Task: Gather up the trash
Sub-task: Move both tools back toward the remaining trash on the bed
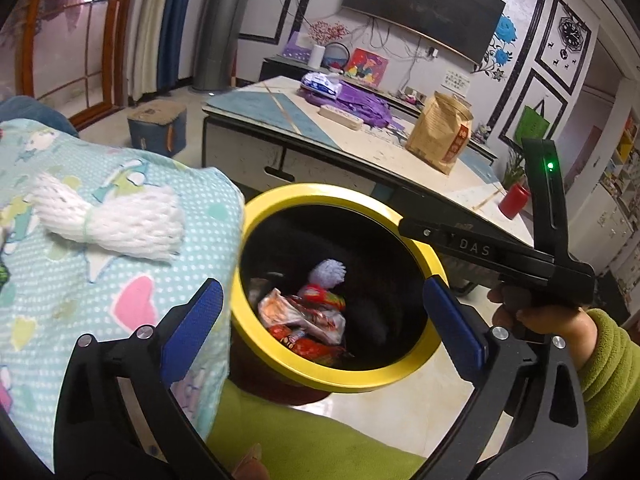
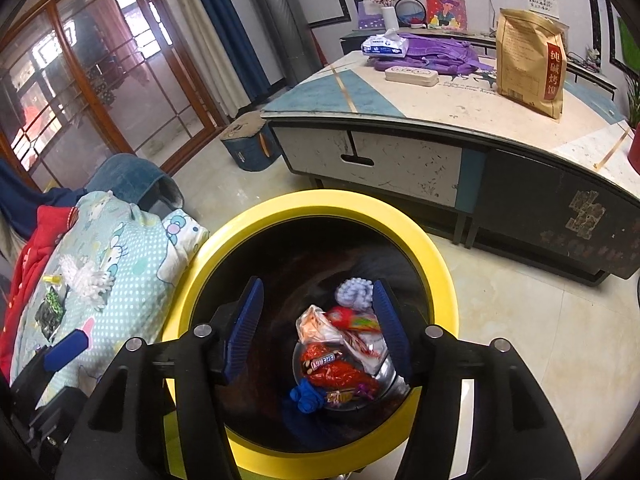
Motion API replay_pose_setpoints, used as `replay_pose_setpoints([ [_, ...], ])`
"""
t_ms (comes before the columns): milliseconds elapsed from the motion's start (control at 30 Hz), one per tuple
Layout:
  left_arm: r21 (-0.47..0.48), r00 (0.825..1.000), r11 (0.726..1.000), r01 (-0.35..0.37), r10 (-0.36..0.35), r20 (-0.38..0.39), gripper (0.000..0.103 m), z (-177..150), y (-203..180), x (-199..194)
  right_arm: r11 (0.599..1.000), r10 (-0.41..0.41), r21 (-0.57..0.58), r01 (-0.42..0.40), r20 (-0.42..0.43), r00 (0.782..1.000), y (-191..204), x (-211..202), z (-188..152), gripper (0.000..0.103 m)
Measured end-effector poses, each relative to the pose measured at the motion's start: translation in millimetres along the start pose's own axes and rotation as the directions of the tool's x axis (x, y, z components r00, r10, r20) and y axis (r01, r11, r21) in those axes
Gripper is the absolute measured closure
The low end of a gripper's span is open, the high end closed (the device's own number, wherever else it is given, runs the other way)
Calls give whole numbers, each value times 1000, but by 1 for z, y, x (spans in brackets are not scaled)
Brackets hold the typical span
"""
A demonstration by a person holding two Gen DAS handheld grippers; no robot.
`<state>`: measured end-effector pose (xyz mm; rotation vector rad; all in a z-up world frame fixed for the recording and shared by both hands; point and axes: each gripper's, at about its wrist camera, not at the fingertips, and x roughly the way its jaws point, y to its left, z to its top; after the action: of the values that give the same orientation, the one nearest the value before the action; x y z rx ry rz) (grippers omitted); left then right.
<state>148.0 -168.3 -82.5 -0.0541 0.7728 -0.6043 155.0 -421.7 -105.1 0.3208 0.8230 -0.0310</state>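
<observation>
A black bin with a yellow rim (image 1: 320,192) (image 2: 320,204) stands on the floor beside a light-blue patterned quilt (image 1: 100,300). Inside it lie red snack wrappers (image 2: 340,372), a pale foam net (image 2: 354,292) and a blue crumpled piece (image 2: 306,396). My left gripper (image 1: 324,292) is open wide over the bin mouth, nothing between its pads. My right gripper (image 2: 316,292) is open above the bin's inside, also holding nothing. A white foam net (image 1: 108,220) (image 2: 86,276) lies on the quilt, with a green-black wrapper (image 2: 52,308) and a small yellow piece (image 2: 52,279) near it.
A low table (image 2: 440,112) stands behind the bin, bearing a brown paper bag (image 2: 528,60), a tissue pack (image 2: 384,46) and purple cloth (image 2: 440,58). A blue stool (image 2: 250,144) sits on the floor by glass doors. A green-sleeved hand (image 1: 548,320) grips the right tool.
</observation>
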Motion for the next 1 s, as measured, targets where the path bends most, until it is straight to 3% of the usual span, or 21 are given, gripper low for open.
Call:
replay_pose_setpoints([
  [500,-64,982,990,-124,131,135,11,10,27,-51,993,80,-93,-74,67,995,35,-25,2,48],
  [1000,-161,939,956,-244,274,206,11,4,67,-95,942,238,-270,-199,121,964,100,-58,-7,42],
])
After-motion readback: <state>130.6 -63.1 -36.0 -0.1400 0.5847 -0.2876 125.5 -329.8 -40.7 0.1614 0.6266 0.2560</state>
